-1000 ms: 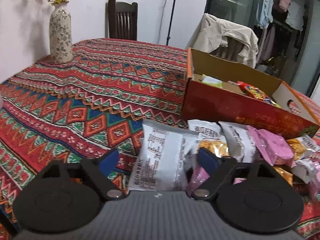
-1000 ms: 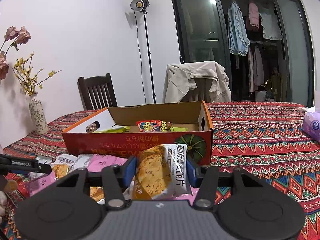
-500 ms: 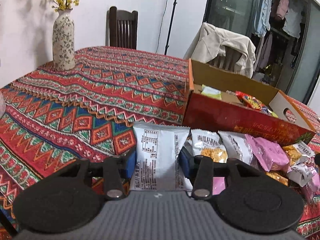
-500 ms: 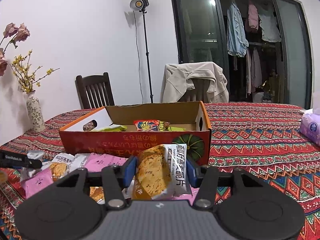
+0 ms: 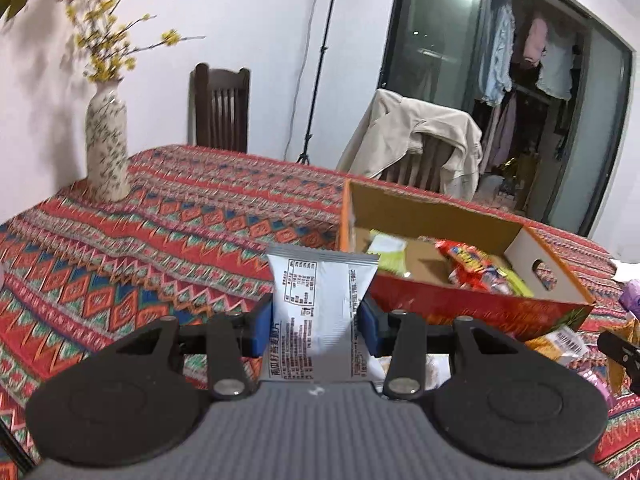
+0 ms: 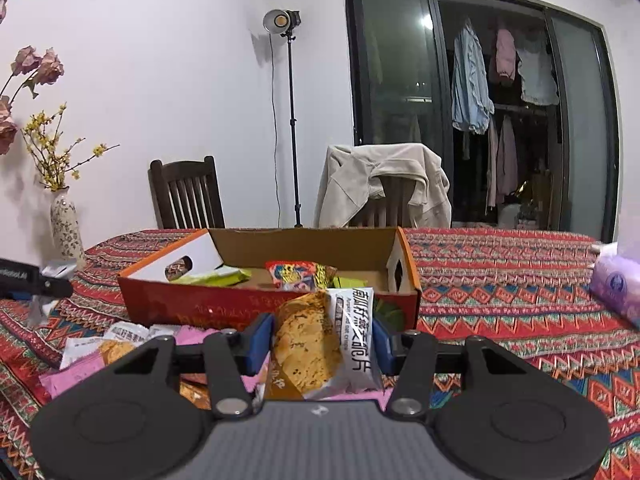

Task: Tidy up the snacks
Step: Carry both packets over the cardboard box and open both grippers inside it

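Two grippers, each holding one snack packet: a silver packet (image 5: 320, 312) and an orange-and-white packet (image 6: 324, 344). One cardboard box (image 6: 256, 304), with perhaps four packets inside, partly hidden. One vase (image 5: 107, 148). Two chairs: one bare chair (image 6: 186, 196) and one draped chair (image 6: 384, 184). One light stand (image 6: 290, 120).

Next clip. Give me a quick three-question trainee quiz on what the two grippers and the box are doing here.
1. True or false: the left gripper is shut on a silver snack packet.
2. What does the right gripper hold? A) a pink packet B) an oat crisp packet C) nothing
3. Fill in: the cardboard box already holds some ____.

Key: 1 true; 2 B; 3 snacks
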`<state>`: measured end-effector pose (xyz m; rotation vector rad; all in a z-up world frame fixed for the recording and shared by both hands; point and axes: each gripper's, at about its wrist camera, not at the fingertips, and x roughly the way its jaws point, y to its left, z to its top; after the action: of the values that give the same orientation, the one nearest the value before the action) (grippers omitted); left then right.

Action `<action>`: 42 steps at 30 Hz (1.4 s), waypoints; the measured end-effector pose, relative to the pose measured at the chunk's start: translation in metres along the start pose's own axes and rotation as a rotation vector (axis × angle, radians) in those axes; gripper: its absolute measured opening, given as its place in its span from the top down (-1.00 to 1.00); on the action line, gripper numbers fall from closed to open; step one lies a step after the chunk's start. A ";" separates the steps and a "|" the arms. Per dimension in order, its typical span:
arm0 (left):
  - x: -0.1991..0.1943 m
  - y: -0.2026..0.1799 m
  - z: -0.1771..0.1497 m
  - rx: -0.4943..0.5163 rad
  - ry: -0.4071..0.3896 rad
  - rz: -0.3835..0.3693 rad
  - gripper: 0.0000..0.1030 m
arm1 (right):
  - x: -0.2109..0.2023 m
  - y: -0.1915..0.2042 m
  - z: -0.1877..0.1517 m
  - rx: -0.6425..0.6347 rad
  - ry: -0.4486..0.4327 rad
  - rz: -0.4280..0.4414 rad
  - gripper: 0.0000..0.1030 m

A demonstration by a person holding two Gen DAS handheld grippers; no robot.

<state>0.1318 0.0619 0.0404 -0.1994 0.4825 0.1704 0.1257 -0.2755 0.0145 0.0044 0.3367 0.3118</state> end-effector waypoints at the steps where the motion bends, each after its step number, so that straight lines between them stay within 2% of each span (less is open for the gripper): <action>1: 0.001 -0.003 0.003 0.006 -0.005 -0.009 0.14 | 0.000 0.002 0.004 -0.007 -0.006 -0.001 0.01; 12: 0.033 -0.040 0.041 0.037 0.003 -0.081 0.14 | 0.022 0.009 0.056 -0.026 -0.050 -0.027 0.01; 23: 0.072 -0.080 0.074 0.063 -0.014 -0.066 0.14 | 0.083 0.015 0.097 -0.012 -0.037 -0.054 0.01; 28: 0.096 -0.091 0.081 0.051 -0.023 -0.049 0.14 | 0.110 0.010 0.100 0.020 -0.027 -0.078 0.01; 33: 0.118 -0.093 0.074 0.050 -0.029 -0.032 0.14 | 0.128 -0.004 0.088 0.050 -0.027 -0.100 0.01; 37: 0.129 -0.092 0.065 0.073 -0.021 -0.023 0.14 | 0.139 -0.012 0.081 0.073 -0.004 -0.066 0.01; 42: 0.134 -0.090 0.060 0.074 -0.011 -0.017 0.12 | 0.147 -0.013 0.072 0.076 0.031 -0.065 0.01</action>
<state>0.2942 0.0041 0.0425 -0.1303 0.4749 0.1367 0.2846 -0.2401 0.0341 0.0629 0.3790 0.2352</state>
